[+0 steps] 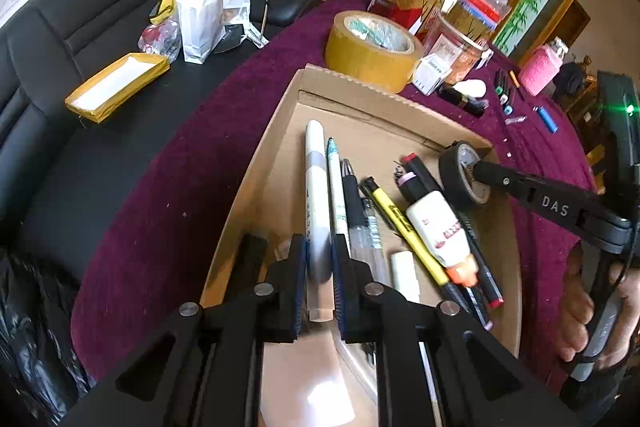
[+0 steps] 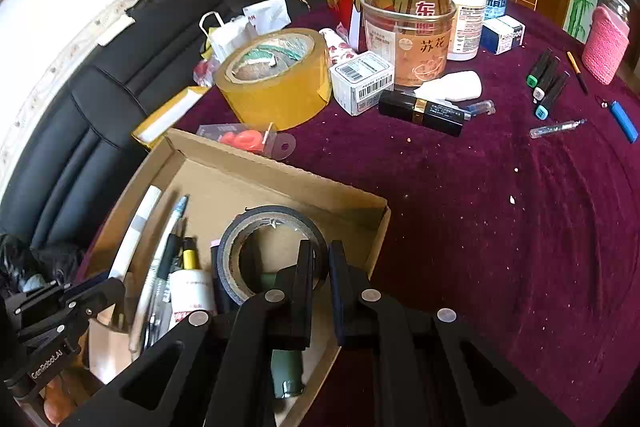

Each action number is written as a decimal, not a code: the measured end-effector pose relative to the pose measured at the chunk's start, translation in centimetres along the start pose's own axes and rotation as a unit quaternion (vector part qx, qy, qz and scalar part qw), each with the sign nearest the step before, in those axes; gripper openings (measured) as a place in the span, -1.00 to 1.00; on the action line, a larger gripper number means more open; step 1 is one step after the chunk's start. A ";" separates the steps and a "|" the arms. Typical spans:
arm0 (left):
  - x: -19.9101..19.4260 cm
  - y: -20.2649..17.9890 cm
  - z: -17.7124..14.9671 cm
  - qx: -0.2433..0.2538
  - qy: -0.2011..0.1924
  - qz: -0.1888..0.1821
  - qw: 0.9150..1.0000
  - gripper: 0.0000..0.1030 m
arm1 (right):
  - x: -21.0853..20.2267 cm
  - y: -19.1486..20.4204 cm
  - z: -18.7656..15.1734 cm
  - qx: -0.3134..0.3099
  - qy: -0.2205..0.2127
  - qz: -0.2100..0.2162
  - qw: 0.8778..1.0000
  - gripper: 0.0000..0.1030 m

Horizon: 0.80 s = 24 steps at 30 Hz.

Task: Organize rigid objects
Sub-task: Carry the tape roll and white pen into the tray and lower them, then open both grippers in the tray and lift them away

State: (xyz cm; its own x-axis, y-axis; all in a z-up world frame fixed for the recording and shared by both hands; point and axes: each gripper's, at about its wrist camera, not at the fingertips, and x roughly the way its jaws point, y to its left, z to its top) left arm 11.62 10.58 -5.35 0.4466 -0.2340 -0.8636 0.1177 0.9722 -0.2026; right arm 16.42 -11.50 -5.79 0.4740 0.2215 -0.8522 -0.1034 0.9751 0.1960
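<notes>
The cardboard tray [image 1: 280, 131] sits at the near edge of the counter [image 2: 480, 227], which is covered in a napped burgundy cloth flecked with pale crumbs; a black leather sofa [image 1: 80, 39] lies just beyond that edge. The left claw [image 1: 319, 267] is clamped on the lower part of a white cylindrical marker [image 1: 314, 163] that lies along the tray's left side, beside a row of pens and a yellow highlighter [image 1: 394, 213]. Bare cardboard floor remains at the tray's far end and along its left wall. The right claw [image 2: 320, 267] is closed on the wall of a black tape roll [image 2: 256, 227], a matte ring with a brown card core, held over the tray's right corner, next to a white glue bottle [image 1: 436, 223] with an orange cap. Behind the tray stands a wide tan packing tape roll [image 2: 276, 79], smooth and glossy, then a small white box [image 2: 362, 81] and clear plastic jars [image 2: 408, 39]. To the right, the cloth is open, with three markers [image 2: 546, 83] and a blue lighter [image 2: 623, 121] well apart from the tray.
</notes>
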 end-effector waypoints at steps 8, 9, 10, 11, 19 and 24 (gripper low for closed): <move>1.4 0.3 0.9 0.011 0.019 0.002 1.000 -0.76 | 1.1 0.1 0.6 -0.004 0.007 -0.007 1.000 -0.82; 1.6 0.3 1.0 0.010 0.020 0.002 1.000 -0.76 | 1.1 0.1 0.7 -0.006 0.004 -0.007 1.000 -0.82; 1.8 0.3 1.1 0.009 0.022 0.002 1.000 -0.76 | 1.2 0.1 0.7 -0.005 0.004 -0.008 1.000 -0.81; 1.9 0.4 1.1 0.010 0.023 0.001 1.000 -0.76 | 1.3 0.1 0.7 -0.005 0.004 -0.008 1.000 -0.81; 1.4 -0.7 0.6 0.034 0.010 -0.012 0.999 -0.09 | 1.2 0.3 0.4 -0.007 0.010 -0.002 1.000 -0.75; -2.2 -2.1 -0.6 0.054 -0.049 0.006 0.997 0.51 | -1.3 0.1 -0.6 -0.004 -0.010 0.020 1.000 -0.48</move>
State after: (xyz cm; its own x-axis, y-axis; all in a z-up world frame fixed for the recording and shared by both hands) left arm 9.86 9.03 -3.32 0.5329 -0.2280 -0.8149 0.2043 0.9692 -0.1376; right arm 15.26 -11.69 -4.97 0.4867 0.2602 -0.8339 -0.1304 0.9656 0.2252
